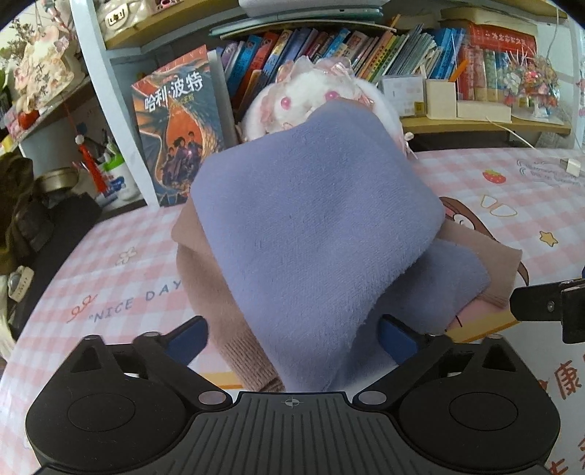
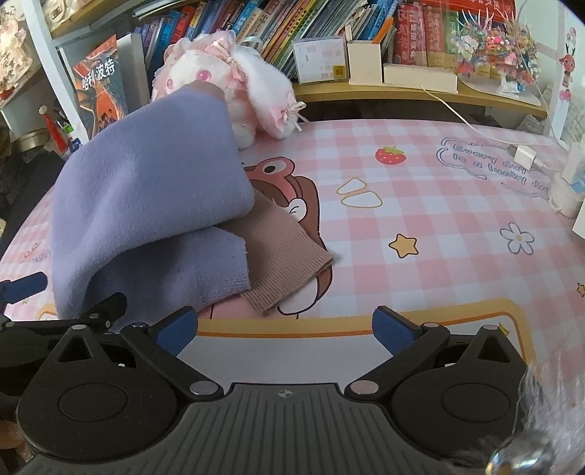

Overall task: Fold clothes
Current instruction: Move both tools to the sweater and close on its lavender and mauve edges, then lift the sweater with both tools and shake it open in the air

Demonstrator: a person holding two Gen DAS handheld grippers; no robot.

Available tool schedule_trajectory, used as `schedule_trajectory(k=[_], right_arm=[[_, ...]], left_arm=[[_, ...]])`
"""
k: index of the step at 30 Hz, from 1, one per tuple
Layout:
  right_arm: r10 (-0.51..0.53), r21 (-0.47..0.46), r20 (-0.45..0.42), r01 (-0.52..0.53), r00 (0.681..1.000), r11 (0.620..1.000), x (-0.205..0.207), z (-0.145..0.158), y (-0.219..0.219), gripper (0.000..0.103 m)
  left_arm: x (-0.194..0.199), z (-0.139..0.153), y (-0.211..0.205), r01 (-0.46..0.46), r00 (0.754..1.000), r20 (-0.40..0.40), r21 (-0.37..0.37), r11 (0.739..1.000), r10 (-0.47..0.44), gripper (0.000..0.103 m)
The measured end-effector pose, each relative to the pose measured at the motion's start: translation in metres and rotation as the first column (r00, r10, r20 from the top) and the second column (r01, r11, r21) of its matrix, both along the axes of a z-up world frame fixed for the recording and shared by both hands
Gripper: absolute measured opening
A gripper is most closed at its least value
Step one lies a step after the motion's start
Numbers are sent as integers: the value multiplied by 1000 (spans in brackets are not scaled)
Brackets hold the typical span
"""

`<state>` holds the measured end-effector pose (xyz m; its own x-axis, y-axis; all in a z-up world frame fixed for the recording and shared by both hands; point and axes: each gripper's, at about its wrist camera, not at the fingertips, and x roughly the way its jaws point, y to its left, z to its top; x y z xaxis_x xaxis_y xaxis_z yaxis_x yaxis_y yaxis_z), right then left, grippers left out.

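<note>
A purple fleece garment [image 1: 314, 226] with a brown knit part [image 1: 223, 321] lies bunched on the pink checked table mat [image 1: 109, 277]. Its top layer rises in a hump and runs down between the wide-apart fingers of my left gripper [image 1: 294, 339], which is open around the cloth. In the right wrist view the same purple garment [image 2: 146, 204] sits at the left, its brown ribbed cuff [image 2: 289, 266] flat on the mat. My right gripper [image 2: 285, 329] is open over bare mat, right of the garment, with nothing between its fingers. Part of it shows at the left view's right edge [image 1: 548, 307].
A white and pink plush rabbit [image 2: 234, 80] sits behind the garment by the bookshelf [image 2: 329, 29]. A dragon-cover book [image 1: 179, 128] leans at the back left. A white charger with its cable [image 2: 523, 155] and white containers [image 2: 566, 190] lie at the far right.
</note>
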<state>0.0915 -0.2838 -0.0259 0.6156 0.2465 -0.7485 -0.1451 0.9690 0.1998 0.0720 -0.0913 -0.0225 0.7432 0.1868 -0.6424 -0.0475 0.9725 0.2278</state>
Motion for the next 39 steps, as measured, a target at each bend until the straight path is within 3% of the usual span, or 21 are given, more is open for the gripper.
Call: schedule_trajectory(k=[2, 5, 6, 7, 10, 13, 18, 21, 25, 29, 33, 35, 39], right_arm=[[-1, 14, 0, 1, 1000, 1000, 0, 0, 0, 103], [-15, 94, 10, 14, 1000, 995, 1, 4, -5, 103], [-23, 128, 14, 21, 1000, 992, 2, 5, -7, 103], [-31, 186, 5, 30, 999, 982, 4, 6, -10, 103], [-53, 352, -24, 58, 998, 934, 11, 7, -19, 103], [-50, 494, -104, 95, 993, 864, 20, -2, -20, 103], [-2, 719, -253, 189, 967, 669, 36, -21, -20, 101], [-16, 750, -307, 252, 952, 611, 39, -28, -19, 100], [-37, 746, -343, 296, 939, 597, 37, -37, -24, 100], [38, 794, -382, 307, 923, 524, 23, -53, -27, 99], [71, 787, -419, 324, 905, 524, 1, -64, -23, 98], [77, 802, -423, 334, 903, 494, -9, -69, -25, 96], [122, 856, -423, 351, 898, 380, -17, -74, -22, 92]], left_arm=[[0, 2, 2, -3, 1000, 6, -4, 1000, 3, 82], [-1, 5, 9, 15, 1000, -14, -40, 999, -15, 55], [-3, 6, 11, 24, 999, -21, -53, 998, -25, 38], [-5, 7, 12, 29, 999, -28, -62, 998, -31, 27], [-16, 19, 16, 59, 998, -9, -98, 993, -60, 11], [-34, 42, 19, 103, 994, 48, -126, 987, -98, 9], [-64, 78, 21, 169, 980, 133, -146, 975, -150, 9], [-78, 92, 25, 177, 974, 170, -161, 971, -149, 9], [-86, 109, 36, 150, 972, 208, -217, 964, -105, 9], [-89, 121, 43, 142, 968, 239, -268, 953, -77, 9], [-90, 130, 45, 171, 959, 268, -295, 940, -90, 8], [-89, 132, 45, 193, 954, 278, -295, 936, -109, 8], [-85, 131, 49, 229, 950, 277, -304, 925, -144, 8]])
